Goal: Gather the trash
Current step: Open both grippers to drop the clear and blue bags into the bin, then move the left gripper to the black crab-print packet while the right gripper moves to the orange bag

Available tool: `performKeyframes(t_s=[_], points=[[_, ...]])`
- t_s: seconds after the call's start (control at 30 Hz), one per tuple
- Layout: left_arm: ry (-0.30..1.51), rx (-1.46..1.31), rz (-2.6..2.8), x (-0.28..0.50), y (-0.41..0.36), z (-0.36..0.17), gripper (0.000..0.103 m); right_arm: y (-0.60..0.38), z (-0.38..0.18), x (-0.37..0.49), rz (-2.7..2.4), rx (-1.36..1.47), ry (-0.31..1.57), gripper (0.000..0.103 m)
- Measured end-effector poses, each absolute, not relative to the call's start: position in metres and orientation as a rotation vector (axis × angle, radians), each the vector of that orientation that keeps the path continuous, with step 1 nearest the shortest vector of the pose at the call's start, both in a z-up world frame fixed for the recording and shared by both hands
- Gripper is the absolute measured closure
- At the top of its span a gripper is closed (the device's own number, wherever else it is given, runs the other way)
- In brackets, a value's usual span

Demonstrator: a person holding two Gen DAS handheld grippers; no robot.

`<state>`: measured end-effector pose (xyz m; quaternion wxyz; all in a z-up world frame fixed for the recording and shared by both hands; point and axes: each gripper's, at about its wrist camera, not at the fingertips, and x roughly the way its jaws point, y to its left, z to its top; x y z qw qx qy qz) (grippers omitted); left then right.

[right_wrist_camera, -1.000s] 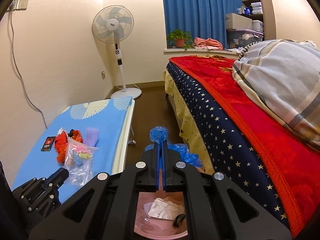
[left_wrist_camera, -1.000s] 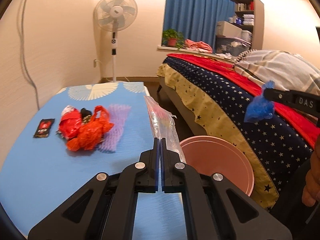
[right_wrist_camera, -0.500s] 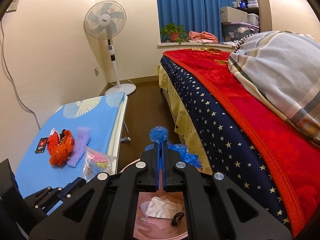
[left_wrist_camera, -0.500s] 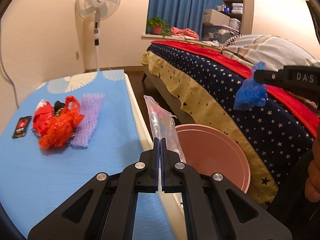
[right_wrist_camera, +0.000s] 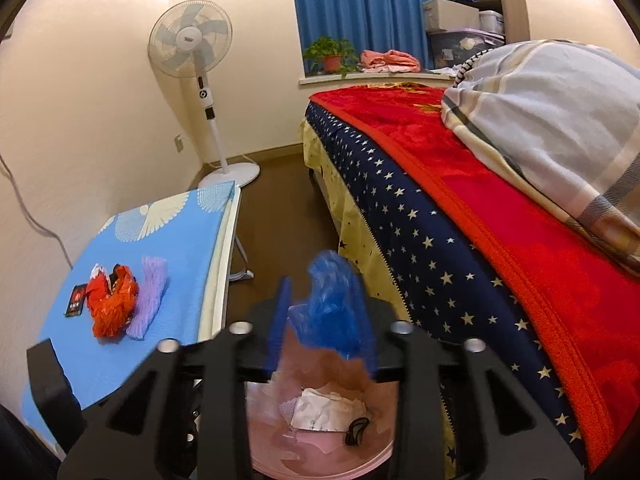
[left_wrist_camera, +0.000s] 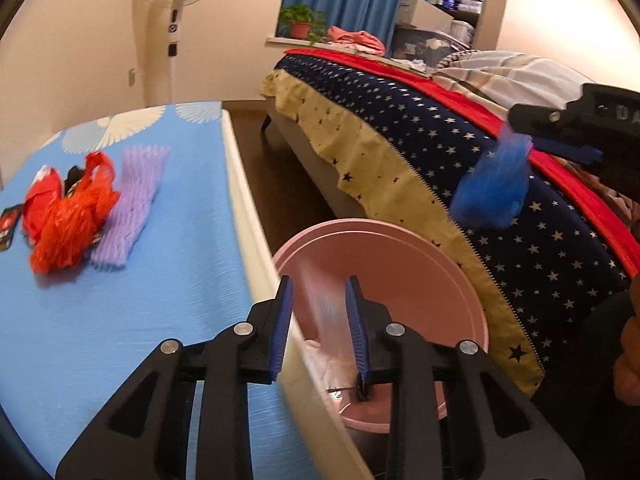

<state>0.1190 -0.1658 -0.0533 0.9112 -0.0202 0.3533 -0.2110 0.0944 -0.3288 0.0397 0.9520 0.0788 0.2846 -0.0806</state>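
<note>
Left wrist view: left gripper (left_wrist_camera: pixel 318 322) released, clear bag (left_wrist_camera: pixel 326 312) dropping into the pink basin (left_wrist_camera: pixel 400 240); right gripper (right_wrist_camera: pixel 322 322) parted, blue wad (right_wrist_camera: pixel 332 308) falling; next, red wrapper (left_wrist_camera: pixel 68 220) at nine o'clock.

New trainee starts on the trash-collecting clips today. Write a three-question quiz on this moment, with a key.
1. True or false: both the left gripper and the right gripper have their jaws apart.
2. Which item is blurred between the right gripper's fingers, above the pink basin? A) blue plastic bag B) red-orange plastic bag C) purple foam net
3. Fill in: the trash not yet collected lies on the ____ table.

Key
1. True; in each wrist view the blue finger pads stand well apart.
2. A; B and C lie on the table.
3. Blue; the black sachet lies there too.
</note>
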Motion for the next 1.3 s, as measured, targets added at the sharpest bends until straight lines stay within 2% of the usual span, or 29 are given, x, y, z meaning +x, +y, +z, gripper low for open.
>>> performKeyframes(t_s=[0.73,1.3], points=[[0.603,-0.108,-0.217,0.110,-0.086,-0.023,0.076,-0.282,0.042,0.095,-0.037,0.149,0.521,0.067],[0.575,-0.190,0.050,0.127,-0.005,-0.027,0.076,-0.195,0.021,0.143,0.211,0.149,0.495,0.079]])
